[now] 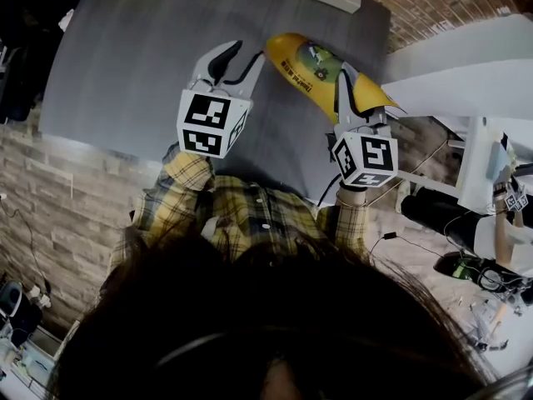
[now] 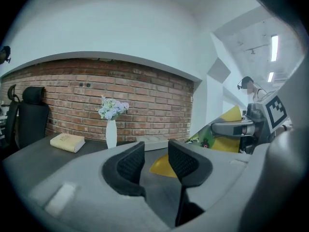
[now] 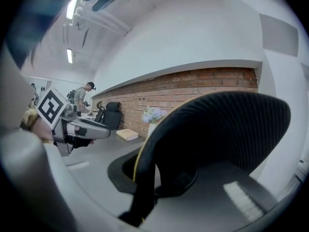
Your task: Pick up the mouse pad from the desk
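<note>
Mouse pad [image 3: 217,129], black underside toward me, hangs over the desk [image 1: 125,57] pinched in the closed jaws of my right claw [image 1: 346,80] while my left claw [image 1: 240,61] stands half open and empty beside it, so the floppy sheet may slip from that single grip.

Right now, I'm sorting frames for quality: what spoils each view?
Head view: dark hair fills the bottom. Left gripper view: fisheye bends the brick wall, corners black. Right gripper view: the mouse pad, close up, blocks the right half.
</note>
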A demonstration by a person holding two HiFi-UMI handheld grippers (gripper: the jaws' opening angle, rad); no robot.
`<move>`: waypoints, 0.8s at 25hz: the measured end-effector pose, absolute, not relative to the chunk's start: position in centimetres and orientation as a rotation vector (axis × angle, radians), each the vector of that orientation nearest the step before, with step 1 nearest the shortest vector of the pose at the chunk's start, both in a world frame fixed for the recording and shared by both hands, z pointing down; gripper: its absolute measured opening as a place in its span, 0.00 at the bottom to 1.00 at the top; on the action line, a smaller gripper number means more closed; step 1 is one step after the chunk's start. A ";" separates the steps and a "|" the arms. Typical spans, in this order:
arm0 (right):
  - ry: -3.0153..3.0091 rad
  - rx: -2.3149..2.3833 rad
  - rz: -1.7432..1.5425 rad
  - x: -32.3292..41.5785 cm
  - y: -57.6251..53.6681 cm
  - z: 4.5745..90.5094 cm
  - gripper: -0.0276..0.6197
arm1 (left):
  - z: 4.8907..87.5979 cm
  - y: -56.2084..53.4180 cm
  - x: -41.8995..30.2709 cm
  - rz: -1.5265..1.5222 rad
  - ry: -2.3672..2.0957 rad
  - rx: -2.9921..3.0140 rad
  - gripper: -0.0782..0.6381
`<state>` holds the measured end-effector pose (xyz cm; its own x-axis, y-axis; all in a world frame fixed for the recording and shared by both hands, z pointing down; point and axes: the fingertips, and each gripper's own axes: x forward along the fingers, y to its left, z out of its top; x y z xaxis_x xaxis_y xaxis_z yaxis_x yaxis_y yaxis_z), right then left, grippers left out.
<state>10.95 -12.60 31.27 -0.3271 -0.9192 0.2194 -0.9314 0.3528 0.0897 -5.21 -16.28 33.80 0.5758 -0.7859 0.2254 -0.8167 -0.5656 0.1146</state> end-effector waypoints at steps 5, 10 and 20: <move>-2.388 1.716 0.080 11.3 -12.2 30.7 0.06 | 32.5 -16.0 -5.0 0.170 -1.339 2.625 0.25; -2.387 1.733 0.061 11.6 -11.9 30.4 0.06 | 32.2 -15.5 -4.7 0.170 -1.331 2.640 0.17; -2.391 1.746 0.076 11.9 -11.5 30.2 0.06 | 31.9 -14.8 -4.9 0.164 -1.346 2.644 0.11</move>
<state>11.92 -11.51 30.23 -0.2944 -0.9397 0.1742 -0.9488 0.3092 0.0641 -4.92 -14.78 31.93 0.5864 -0.7910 0.1743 -0.8097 -0.5780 0.1010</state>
